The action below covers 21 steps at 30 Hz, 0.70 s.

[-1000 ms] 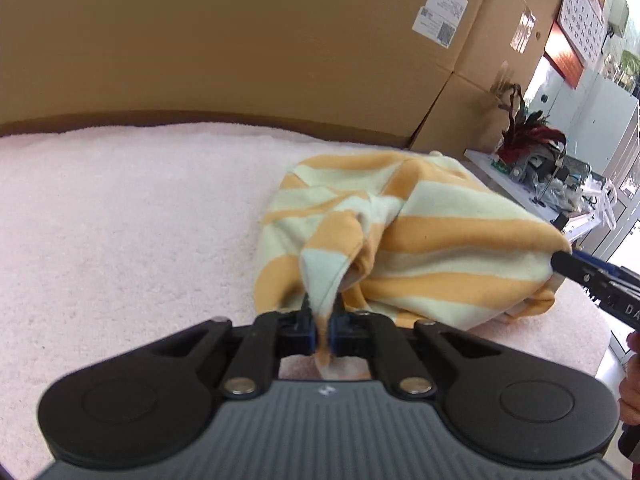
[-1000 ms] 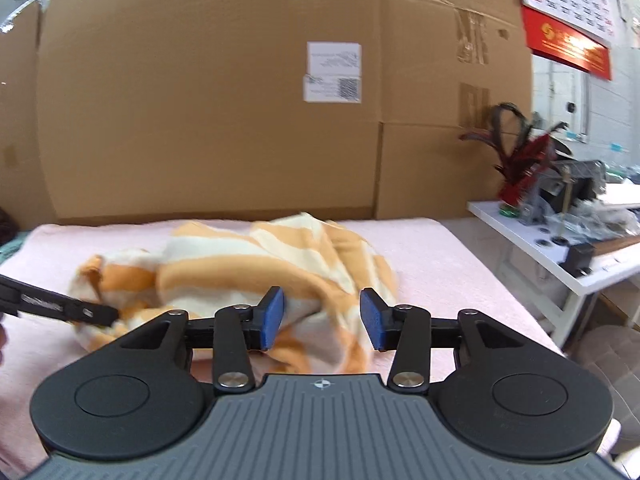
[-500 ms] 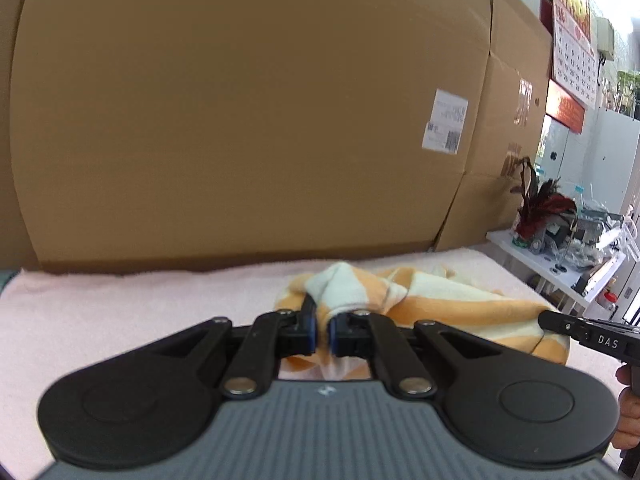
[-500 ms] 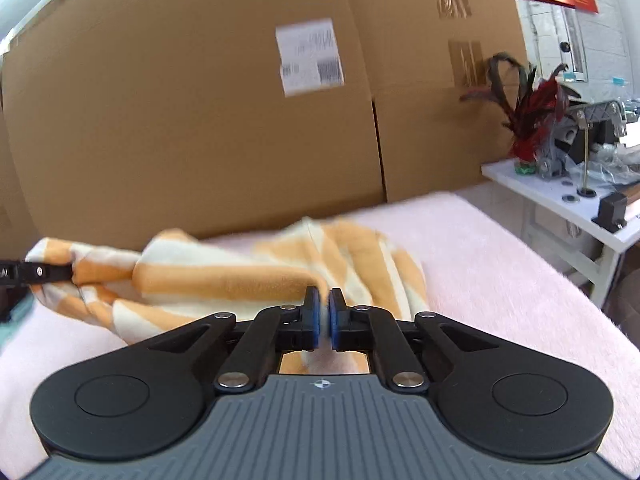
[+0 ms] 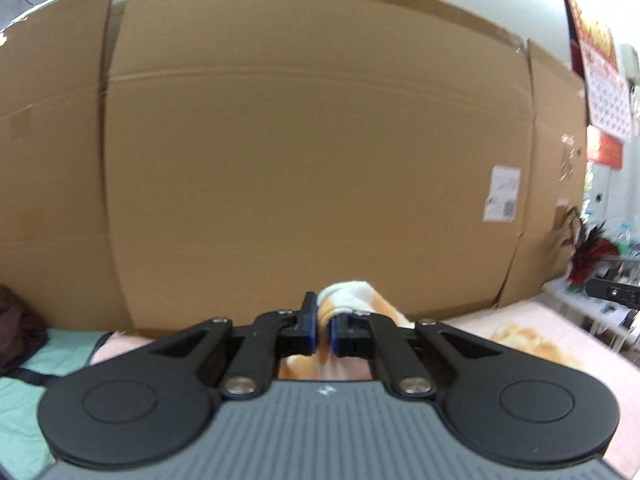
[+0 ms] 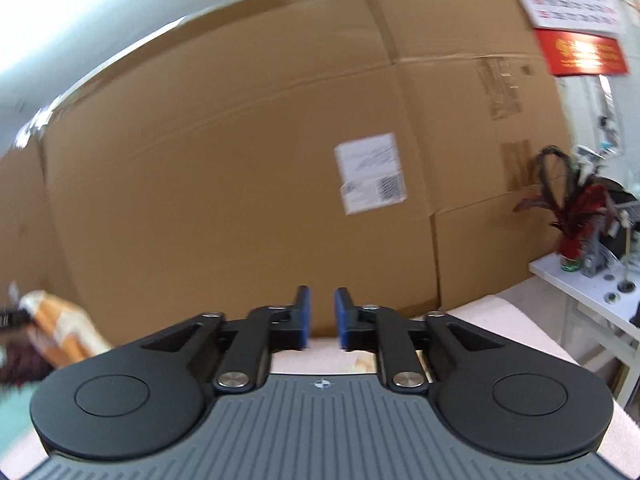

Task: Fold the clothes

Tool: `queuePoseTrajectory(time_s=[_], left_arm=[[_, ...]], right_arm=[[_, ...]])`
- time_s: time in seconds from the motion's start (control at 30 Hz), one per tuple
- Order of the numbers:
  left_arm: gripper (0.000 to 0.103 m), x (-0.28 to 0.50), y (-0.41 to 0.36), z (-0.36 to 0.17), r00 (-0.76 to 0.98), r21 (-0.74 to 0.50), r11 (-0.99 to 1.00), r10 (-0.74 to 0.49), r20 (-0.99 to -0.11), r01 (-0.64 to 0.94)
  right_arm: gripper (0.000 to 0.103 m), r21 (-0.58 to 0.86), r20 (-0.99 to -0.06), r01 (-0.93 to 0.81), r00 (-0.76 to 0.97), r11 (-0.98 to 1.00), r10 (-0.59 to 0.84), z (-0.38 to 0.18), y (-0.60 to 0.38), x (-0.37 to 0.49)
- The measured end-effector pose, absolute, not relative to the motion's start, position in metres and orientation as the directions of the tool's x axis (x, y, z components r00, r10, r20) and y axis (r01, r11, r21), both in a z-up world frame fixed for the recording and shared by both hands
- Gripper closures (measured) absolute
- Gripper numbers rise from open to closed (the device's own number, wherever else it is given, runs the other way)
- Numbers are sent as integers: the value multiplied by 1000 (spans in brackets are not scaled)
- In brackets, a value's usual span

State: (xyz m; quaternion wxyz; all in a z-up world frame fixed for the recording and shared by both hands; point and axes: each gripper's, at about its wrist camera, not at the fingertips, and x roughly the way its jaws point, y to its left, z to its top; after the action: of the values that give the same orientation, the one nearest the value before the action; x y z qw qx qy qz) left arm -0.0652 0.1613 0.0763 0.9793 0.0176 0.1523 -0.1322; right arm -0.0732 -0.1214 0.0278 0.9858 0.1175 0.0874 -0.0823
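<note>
Orange-and-cream striped garment (image 5: 352,294), bunched.
You have one fold lifted off the pink bed; the rest trails down.

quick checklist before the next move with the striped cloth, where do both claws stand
1. Left claw gripping the cloth: ok, pads pinch a bunched fold.
2. Right claw gripping the cloth: not ok, its jaws have just been opening and nothing sits between them.
3. Cloth lifted clear of the pink cover: not ok, part of it lies on the cover at right.
4. Cloth spread flat for folding: not ok, it is bunched.
5. Which edge the left claw holds: cannot tell.
</note>
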Motion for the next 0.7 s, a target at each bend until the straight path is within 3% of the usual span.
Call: queuePoseTrajectory(time_s=[0.1,0.23,0.4,0.47,0.57,0.63,0.7], left_arm=[[100,-69,180,52,899,-5,970,-227,-374,243],[82,-85,199,15,863,54,975,-166,-477,217],[59,-113,214,-14,822,106,967,-135,-553,230],[44,-123,212,-16,822,152,954,-136,-552,259],[38,-139,210,-17,818,221,923,-147,-556,316],[36,-148,211,-19,809,245,905,-157,-567,348],[36,-153,212,-21,793,242,893,-181,-582,381]], right_arm=[[62,77,-259,169,955,983,-144,4,-102,-74],[62,-100,-358,174,912,980,-198,-31,-84,-72],[62,-52,-466,160,869,986,-166,-53,-88,-60],[62,-24,-488,155,860,988,-147,-56,-90,-56],[74,-5,-513,149,848,989,-131,-60,-92,-53],[91,-5,-526,151,840,988,-132,-62,-93,-53],[94,-8,-534,155,835,988,-135,-65,-97,-56]])
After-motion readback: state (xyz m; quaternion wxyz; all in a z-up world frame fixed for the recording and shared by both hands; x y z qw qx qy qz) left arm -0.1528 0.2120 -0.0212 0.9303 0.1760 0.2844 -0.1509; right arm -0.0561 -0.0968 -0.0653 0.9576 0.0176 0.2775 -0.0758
